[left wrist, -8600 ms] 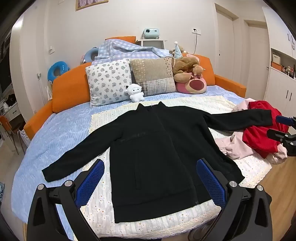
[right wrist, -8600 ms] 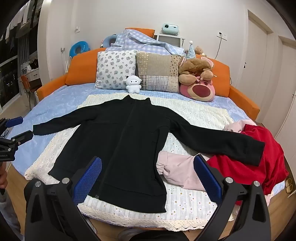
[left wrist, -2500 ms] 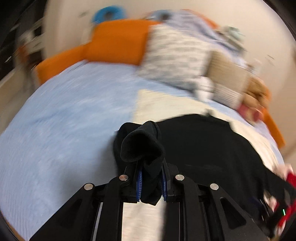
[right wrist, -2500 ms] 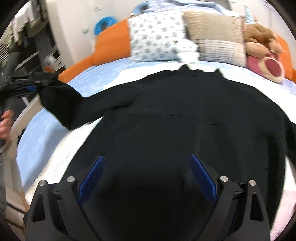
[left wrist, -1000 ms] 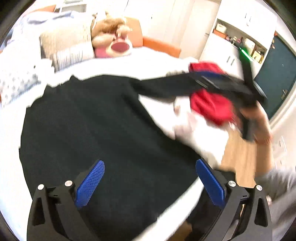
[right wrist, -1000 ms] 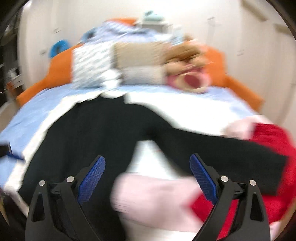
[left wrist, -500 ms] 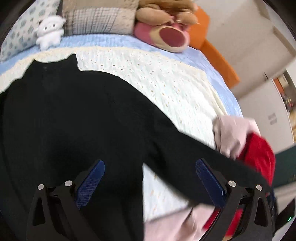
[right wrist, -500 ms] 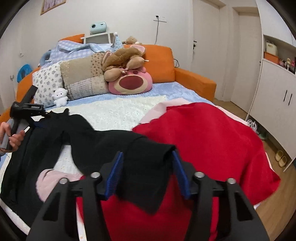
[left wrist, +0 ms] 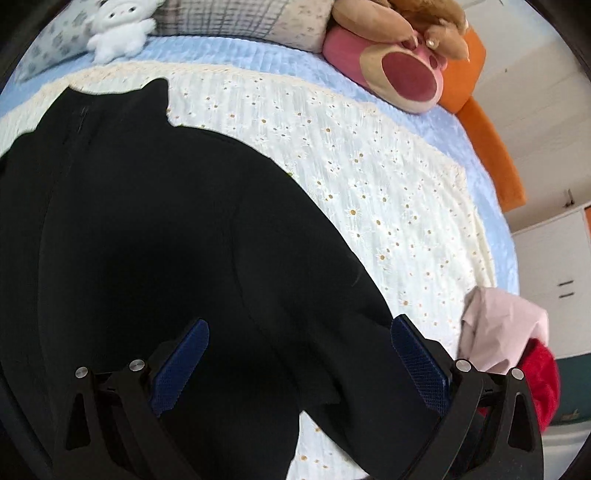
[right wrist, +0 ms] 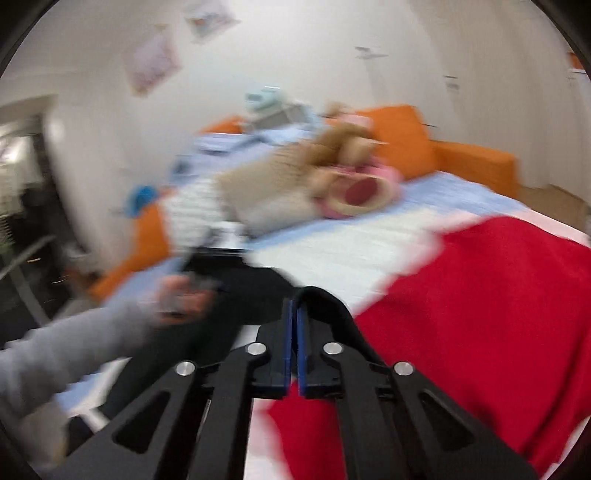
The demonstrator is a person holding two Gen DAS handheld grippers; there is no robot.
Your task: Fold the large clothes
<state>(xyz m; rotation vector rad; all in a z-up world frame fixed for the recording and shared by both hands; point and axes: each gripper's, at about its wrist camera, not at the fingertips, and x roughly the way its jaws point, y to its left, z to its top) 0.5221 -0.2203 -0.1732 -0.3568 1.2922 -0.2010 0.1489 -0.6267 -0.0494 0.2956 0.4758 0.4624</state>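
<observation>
A black jacket (left wrist: 147, 229) lies flat on a white daisy-print cloth (left wrist: 369, 177) on the bed, collar toward the pillows. My left gripper (left wrist: 299, 354) is open and hovers low over the jacket's right shoulder and sleeve. My right gripper (right wrist: 295, 332) is shut on the black sleeve cuff (right wrist: 325, 299) and holds it above a red garment (right wrist: 480, 314). The right wrist view is blurred; the sleeve (right wrist: 236, 284) runs back toward the jacket body.
A pink garment (left wrist: 495, 325) and the red garment (left wrist: 543, 376) lie at the bed's right edge. Pillows, a white plush (left wrist: 118, 26) and a pink bear plush (left wrist: 399, 70) line the orange headboard (left wrist: 495, 147). The person's grey-sleeved arm (right wrist: 81, 343) holds the left gripper's handle.
My right gripper has closed on the sleeve cuff and lifted it, swinging left. My left gripper has moved lower and closer over the jacket and stays open.
</observation>
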